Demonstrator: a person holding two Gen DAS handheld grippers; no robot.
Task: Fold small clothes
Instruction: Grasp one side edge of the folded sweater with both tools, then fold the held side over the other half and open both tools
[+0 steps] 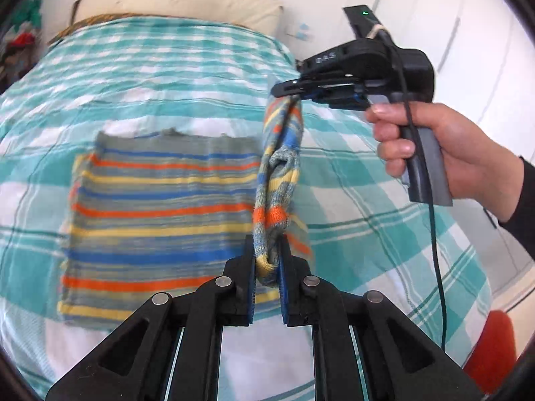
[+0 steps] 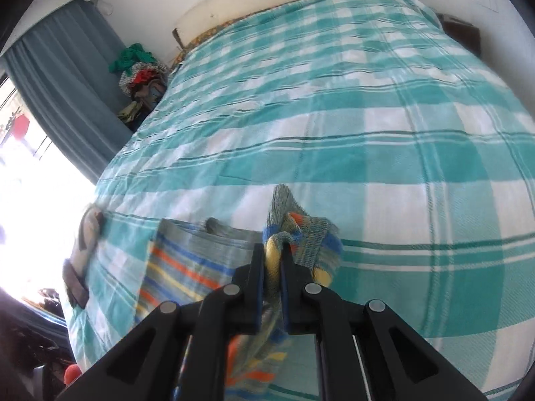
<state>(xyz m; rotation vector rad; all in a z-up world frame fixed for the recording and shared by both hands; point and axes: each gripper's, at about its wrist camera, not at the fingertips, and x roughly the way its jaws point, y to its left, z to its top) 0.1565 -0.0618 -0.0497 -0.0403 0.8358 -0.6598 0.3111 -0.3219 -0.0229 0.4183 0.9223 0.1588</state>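
A small knitted garment (image 1: 160,214) with grey, blue, orange and yellow stripes lies flat on the checked bed cover (image 1: 167,67). Its right edge (image 1: 277,173) is lifted off the bed and bunched into a strip. My left gripper (image 1: 267,260) is shut on the near end of that strip. My right gripper (image 1: 287,90), held by a hand (image 1: 451,153), is shut on the far end. In the right wrist view the right gripper (image 2: 271,254) pinches a yellow-striped fold, and the rest of the garment (image 2: 187,260) spreads to its left.
The teal and white cover (image 2: 334,117) stretches far beyond the garment to a cream headboard (image 1: 180,3). A pile of clothes (image 2: 140,70) sits by a grey curtain (image 2: 67,83). A grey and white item (image 2: 83,257) lies at the bed's left edge. Something red (image 1: 495,344) shows low right.
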